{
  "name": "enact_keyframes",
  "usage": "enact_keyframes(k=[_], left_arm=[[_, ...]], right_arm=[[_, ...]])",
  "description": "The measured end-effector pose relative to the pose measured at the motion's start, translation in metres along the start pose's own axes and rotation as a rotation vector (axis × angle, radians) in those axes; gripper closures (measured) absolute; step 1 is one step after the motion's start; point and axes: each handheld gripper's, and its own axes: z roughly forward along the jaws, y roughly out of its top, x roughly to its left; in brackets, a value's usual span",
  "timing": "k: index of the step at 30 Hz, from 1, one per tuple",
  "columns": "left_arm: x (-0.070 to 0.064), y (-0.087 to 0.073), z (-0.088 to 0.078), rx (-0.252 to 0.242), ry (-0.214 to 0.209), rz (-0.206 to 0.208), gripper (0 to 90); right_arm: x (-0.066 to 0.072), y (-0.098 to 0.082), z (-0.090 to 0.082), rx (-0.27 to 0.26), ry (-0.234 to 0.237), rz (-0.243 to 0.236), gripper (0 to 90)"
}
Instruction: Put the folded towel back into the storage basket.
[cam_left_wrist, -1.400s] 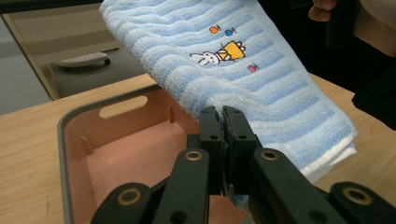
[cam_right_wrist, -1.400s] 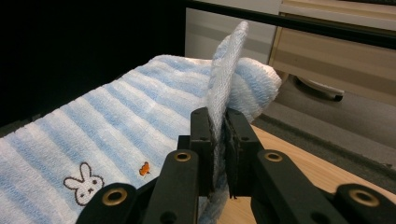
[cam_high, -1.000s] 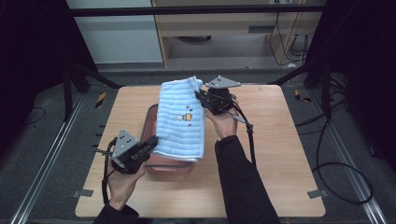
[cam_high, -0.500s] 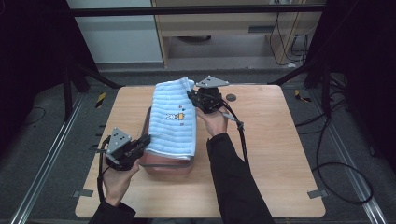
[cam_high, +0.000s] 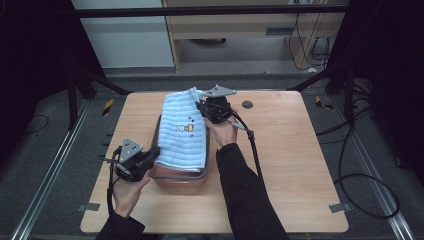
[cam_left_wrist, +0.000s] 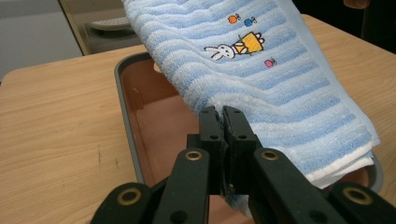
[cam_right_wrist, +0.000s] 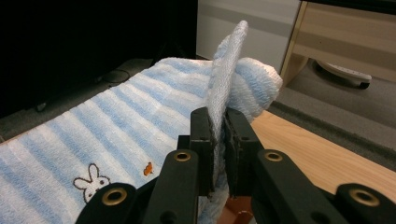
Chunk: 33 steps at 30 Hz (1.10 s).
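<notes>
A folded blue-and-white striped towel (cam_high: 184, 129) with a small rabbit picture hangs stretched over a reddish-brown tray (cam_high: 176, 179) with a grey rim on the wooden table. My left gripper (cam_high: 152, 154) is shut on the towel's near left corner (cam_left_wrist: 219, 100), just above the tray's inside (cam_left_wrist: 159, 126). My right gripper (cam_high: 202, 107) is shut on the towel's far corner (cam_right_wrist: 226, 70), which stands up between its jaws. The rabbit picture (cam_right_wrist: 91, 179) lies on the towel's upper face, left of my right gripper's jaws.
The table (cam_high: 300, 150) has bare wood to the right of the tray and a small dark round mark (cam_high: 247, 104) near its far edge. Black frame legs and cables stand on the floor around the table. A wooden cabinet (cam_high: 240, 25) is behind it.
Both grippers have carried the towel to the left and slightly toward me over the tray. The left gripper has dropped lower at the tray's near left side.
</notes>
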Motion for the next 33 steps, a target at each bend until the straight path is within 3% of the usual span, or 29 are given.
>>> enact_keyframes(k=[9,13,33], left_arm=[[-0.001,-0.007,0.006,0.034,-0.007,-0.019,86.8],[0.0,-0.011,0.009,0.046,0.009,0.008,86.9],[0.002,-0.028,0.014,0.117,0.017,0.018,86.8]], right_arm=[[-0.001,-0.011,0.008,0.026,-0.003,0.01,83.1],[0.002,-0.018,0.013,0.041,0.002,0.009,83.1],[0.007,-0.043,0.025,0.092,0.013,0.018,82.9]])
